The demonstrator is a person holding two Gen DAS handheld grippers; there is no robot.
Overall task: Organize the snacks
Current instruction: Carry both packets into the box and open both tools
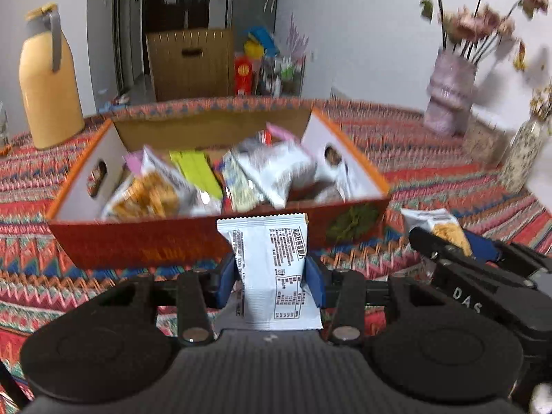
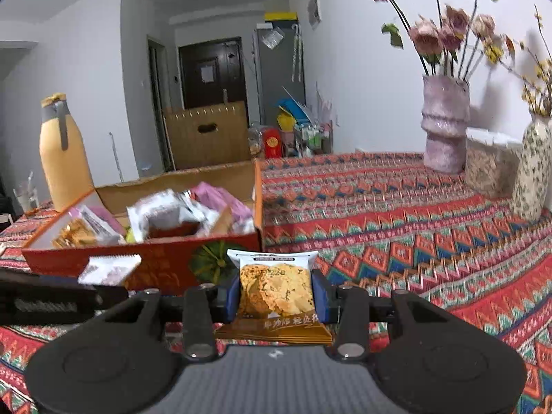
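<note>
Left claw (image 1: 270, 272) pinches white packet (image 1: 267, 258), upright, long axis pointing away. Right claw (image 2: 276, 295) clamps cookie packet (image 2: 276, 289). Box (image 1: 193, 238) lies just ahead of left claw, ahead-left of right; left nearer.

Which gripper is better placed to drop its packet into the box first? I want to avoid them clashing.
Probably left. The left gripper holds its white packet facing the middle of the box. The right gripper, with the cookie packet, faces the box's right end.
</note>
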